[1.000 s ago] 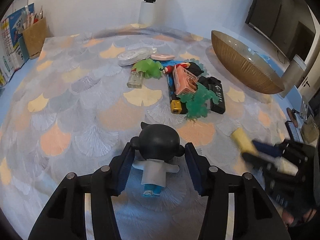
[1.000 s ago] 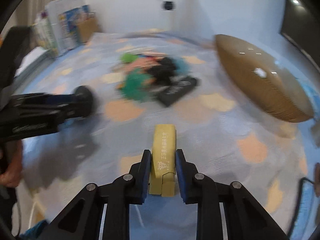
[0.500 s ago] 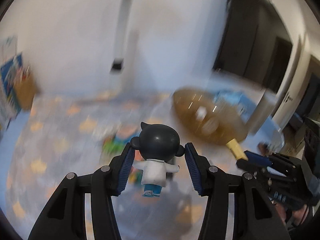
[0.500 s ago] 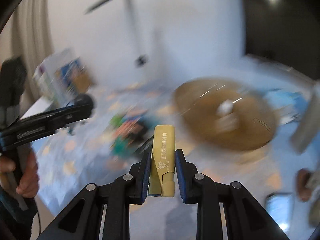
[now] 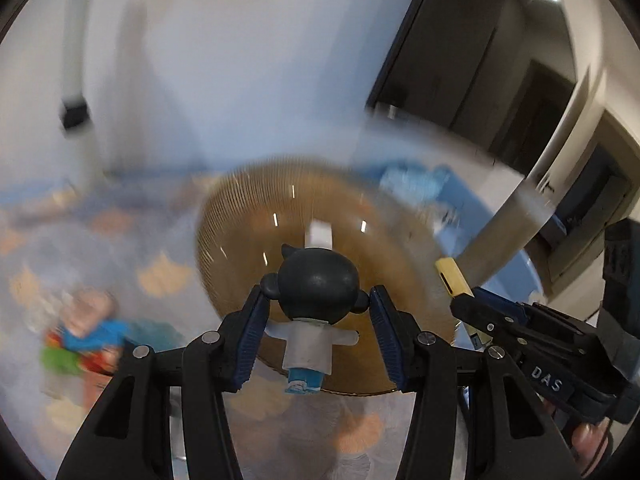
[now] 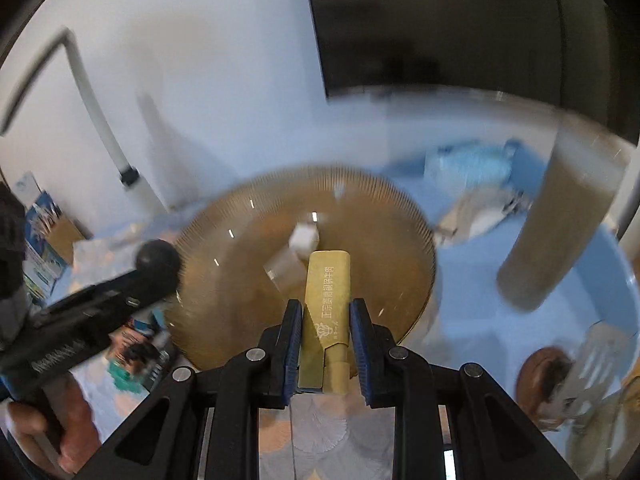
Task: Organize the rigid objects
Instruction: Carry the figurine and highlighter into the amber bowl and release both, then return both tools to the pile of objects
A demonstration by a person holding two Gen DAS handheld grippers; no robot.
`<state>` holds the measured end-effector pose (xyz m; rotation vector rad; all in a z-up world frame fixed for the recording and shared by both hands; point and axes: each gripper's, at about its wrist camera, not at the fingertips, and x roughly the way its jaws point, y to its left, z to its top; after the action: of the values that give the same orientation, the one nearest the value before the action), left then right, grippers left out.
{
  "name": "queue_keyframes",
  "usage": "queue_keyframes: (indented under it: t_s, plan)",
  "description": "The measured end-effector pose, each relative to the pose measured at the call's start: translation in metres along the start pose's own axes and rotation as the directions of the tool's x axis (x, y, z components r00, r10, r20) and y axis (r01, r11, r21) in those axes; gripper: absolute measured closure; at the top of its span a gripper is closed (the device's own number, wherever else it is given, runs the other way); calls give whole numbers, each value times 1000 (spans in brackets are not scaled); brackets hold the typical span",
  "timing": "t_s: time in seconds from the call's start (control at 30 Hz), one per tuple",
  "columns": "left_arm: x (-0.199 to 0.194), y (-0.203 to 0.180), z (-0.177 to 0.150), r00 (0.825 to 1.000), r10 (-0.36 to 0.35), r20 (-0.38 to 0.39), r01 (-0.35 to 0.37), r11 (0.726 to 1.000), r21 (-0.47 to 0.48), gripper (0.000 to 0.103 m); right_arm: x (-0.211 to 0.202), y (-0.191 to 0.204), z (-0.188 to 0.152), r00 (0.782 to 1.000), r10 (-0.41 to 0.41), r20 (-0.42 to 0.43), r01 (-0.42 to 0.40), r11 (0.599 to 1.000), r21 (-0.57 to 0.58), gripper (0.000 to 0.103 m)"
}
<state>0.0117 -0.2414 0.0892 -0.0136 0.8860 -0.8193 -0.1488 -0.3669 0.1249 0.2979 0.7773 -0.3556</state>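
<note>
Collision risk: your left gripper [image 5: 316, 322] clamps the figurine [image 5: 314, 312], your right gripper [image 6: 326, 344] the yellow pack [image 6: 326, 312], converging over 1 amber bowl [image 6: 240, 280].

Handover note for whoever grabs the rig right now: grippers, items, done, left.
Left gripper: shut on the dark-headed figurine, held in front of the amber bowl.
Right gripper: shut on the yellow packet, also aimed at the bowl.
Bowl: one small white object inside, too blurred to identify.
Pile of toys lies on the patterned tablecloth left of the bowl, blurred.
Done: both items picked up and carried to the bowl.
Left: probably release both into the bowl, then fetch the pile.
</note>
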Motion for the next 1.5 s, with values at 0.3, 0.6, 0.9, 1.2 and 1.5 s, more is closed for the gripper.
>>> queue_keyframes:
  t_s: [0.3, 0.6, 0.9, 1.2, 1.5]
  plan:
    - [15, -4, -2, 998, 54, -9, -54, 998, 21, 34, 28, -9, 2, 997, -19, -78, 23, 998, 59, 74]
    - [-107, 36, -1, 978, 38, 205, -34, 999, -23, 34, -24, 5, -3, 999, 30, 24, -32, 997, 74, 70]
    - [-201, 74, -36, 940, 126, 316, -110, 992, -70, 34, -53, 101, -19, 985, 165, 48, -158, 980, -124, 69]
    - [-194, 133, -92, 961, 171, 216, -137, 977, -167, 34, -13, 151, -67, 974, 219, -50, -224, 962, -157, 53]
    - [-137, 199, -135, 965, 248, 81, -218, 936, -276, 34, 48, 152, -116, 977, 206, -53, -213, 958, -192, 53]
